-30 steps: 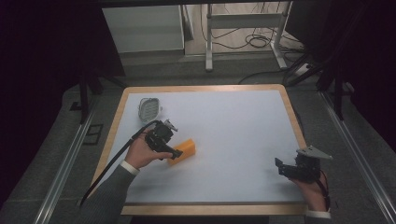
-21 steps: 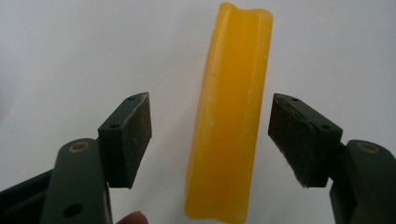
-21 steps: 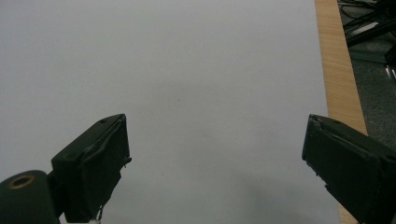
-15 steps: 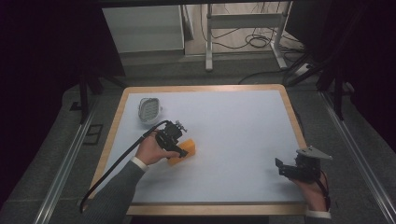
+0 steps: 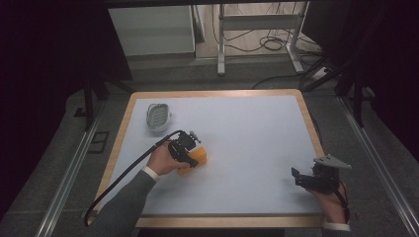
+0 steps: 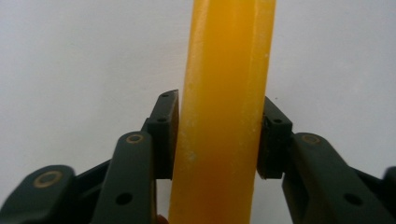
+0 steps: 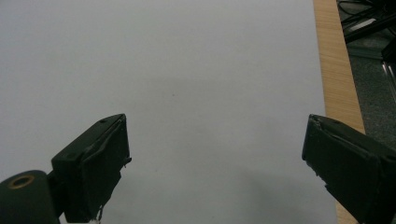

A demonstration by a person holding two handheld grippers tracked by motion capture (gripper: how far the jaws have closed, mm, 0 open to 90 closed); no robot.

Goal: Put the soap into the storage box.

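An orange block lies on the white table top, left of the middle. My left gripper comes down on it from above. In the left gripper view both pads press against the sides of the orange block. Its jaws have just been closing, with the block between them. My right gripper rests near the table's front right corner. In the right gripper view the right gripper stands open over bare table, with nothing between its jaws.
A small white ridged dish stands at the back left of the table. A wooden rim runs round the table top. The left gripper's cable trails off the front left edge. Metal rails flank both sides.
My left gripper has shifted a little right and down over the orange block, and its jaws have closed onto it. The right gripper has kept still.
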